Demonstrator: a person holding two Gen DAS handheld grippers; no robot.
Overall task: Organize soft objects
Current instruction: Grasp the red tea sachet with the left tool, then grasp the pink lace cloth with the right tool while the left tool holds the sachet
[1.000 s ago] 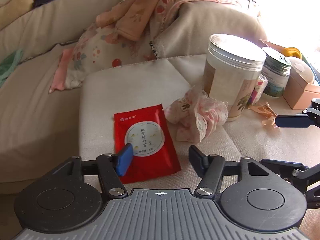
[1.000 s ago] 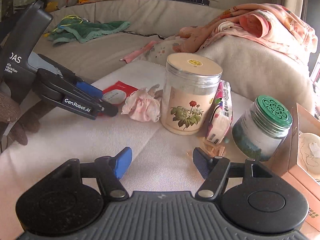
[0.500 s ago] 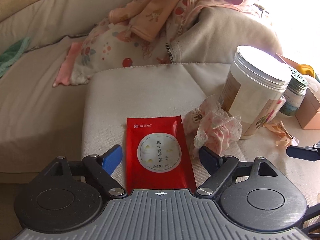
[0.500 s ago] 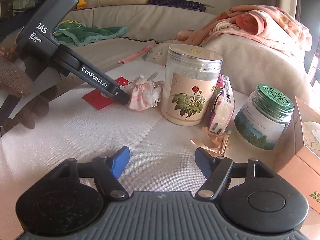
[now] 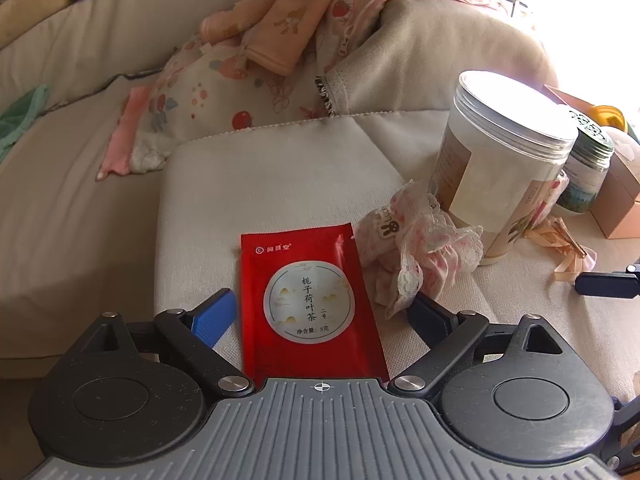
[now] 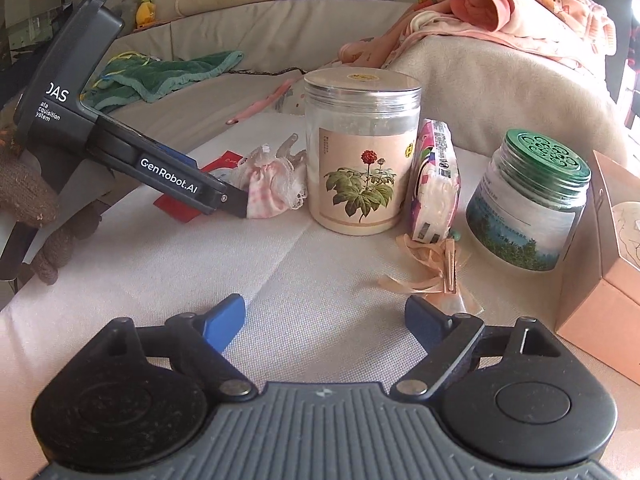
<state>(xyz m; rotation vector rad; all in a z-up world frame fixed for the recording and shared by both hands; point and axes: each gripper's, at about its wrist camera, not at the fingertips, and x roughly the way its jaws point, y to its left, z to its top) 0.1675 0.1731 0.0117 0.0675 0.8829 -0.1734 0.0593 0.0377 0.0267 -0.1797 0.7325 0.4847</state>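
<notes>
A flat red tea packet [image 5: 310,304] lies on the beige cushion, between the open fingers of my left gripper [image 5: 320,314]. A crumpled pink lace cloth [image 5: 416,246] lies just right of the packet, touching the right finger. In the right wrist view the left gripper's fingertip [image 6: 236,204] touches the pink cloth [image 6: 276,184], and the packet [image 6: 180,208] shows partly behind it. My right gripper [image 6: 324,320] is open and empty, low over bare cushion in front of a peach ribbon clip [image 6: 440,268].
A tall floral jar [image 6: 362,152], a tissue pack [image 6: 434,184], a green-lidded jar [image 6: 528,200] and a pink box [image 6: 604,280] stand at the right. Pink clothing [image 5: 304,28] drapes over the sofa arm. A green towel [image 6: 160,76] lies on the far seat.
My left gripper has swung left and forward, so the red packet now lies centred between its fingers and the right finger reaches the pink cloth. The right gripper has edged closer to the jars.
</notes>
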